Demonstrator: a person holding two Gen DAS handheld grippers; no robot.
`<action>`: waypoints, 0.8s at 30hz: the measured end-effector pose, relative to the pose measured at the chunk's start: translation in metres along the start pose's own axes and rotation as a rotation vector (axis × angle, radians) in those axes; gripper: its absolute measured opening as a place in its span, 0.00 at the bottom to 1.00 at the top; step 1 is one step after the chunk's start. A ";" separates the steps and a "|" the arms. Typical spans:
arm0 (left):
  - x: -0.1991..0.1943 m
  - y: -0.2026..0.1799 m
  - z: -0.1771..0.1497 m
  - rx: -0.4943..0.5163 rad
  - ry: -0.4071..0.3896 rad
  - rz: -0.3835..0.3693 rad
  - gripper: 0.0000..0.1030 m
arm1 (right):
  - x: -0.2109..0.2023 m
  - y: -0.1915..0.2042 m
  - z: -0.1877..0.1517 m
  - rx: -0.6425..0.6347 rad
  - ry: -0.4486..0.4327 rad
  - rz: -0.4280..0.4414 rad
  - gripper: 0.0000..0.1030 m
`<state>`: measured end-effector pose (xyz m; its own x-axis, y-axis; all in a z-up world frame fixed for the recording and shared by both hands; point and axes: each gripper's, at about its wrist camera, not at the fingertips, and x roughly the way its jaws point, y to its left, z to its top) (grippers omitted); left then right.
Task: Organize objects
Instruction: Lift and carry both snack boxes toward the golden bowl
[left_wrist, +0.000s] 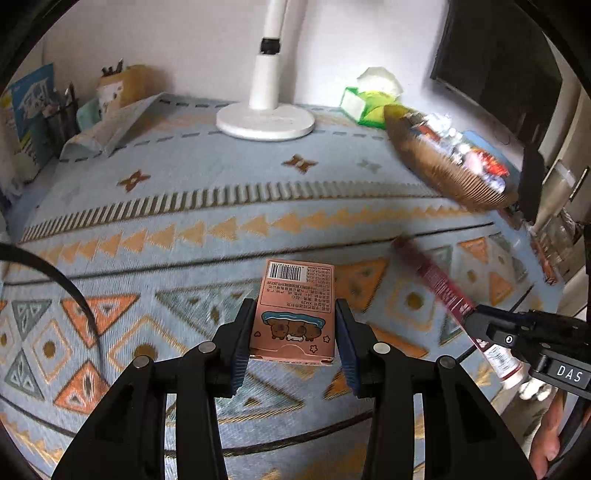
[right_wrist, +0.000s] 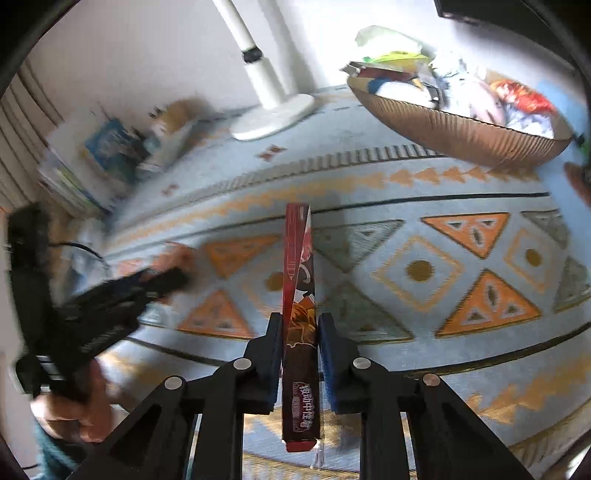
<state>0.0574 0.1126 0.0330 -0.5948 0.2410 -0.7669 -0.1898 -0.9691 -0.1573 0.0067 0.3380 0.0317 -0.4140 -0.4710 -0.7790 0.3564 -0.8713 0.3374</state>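
My left gripper (left_wrist: 293, 312) is shut on a small pink box (left_wrist: 295, 295) with a barcode and cartoon animals, held above the patterned tablecloth (left_wrist: 184, 206). My right gripper (right_wrist: 299, 325) is shut on a long, thin dark red pen box (right_wrist: 300, 295), gripped edge-on and pointing away from me. In the left wrist view the pen box (left_wrist: 443, 288) shows blurred at the right, clamped in the right gripper (left_wrist: 476, 317). The left gripper also appears blurred at the left of the right wrist view (right_wrist: 122, 291), with a hand behind it.
A brown ribbed basket (left_wrist: 443, 170) (right_wrist: 454, 129) full of packets sits at the back right. A white lamp base (left_wrist: 264, 120) stands at the back centre, a green tissue box (left_wrist: 365, 103) beside it. Books and a pen holder (left_wrist: 62, 114) crowd the back left corner.
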 end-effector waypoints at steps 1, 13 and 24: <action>-0.003 -0.003 0.005 0.005 -0.007 -0.011 0.37 | -0.007 -0.002 0.004 0.013 -0.009 0.018 0.17; -0.033 -0.092 0.122 0.137 -0.210 -0.120 0.37 | -0.116 -0.057 0.085 0.127 -0.286 0.040 0.16; 0.023 -0.176 0.213 0.193 -0.242 -0.223 0.37 | -0.150 -0.126 0.177 0.210 -0.518 -0.228 0.16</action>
<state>-0.0891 0.3002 0.1754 -0.6851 0.4725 -0.5544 -0.4656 -0.8694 -0.1656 -0.1243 0.4945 0.1998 -0.8333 -0.2292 -0.5031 0.0596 -0.9419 0.3305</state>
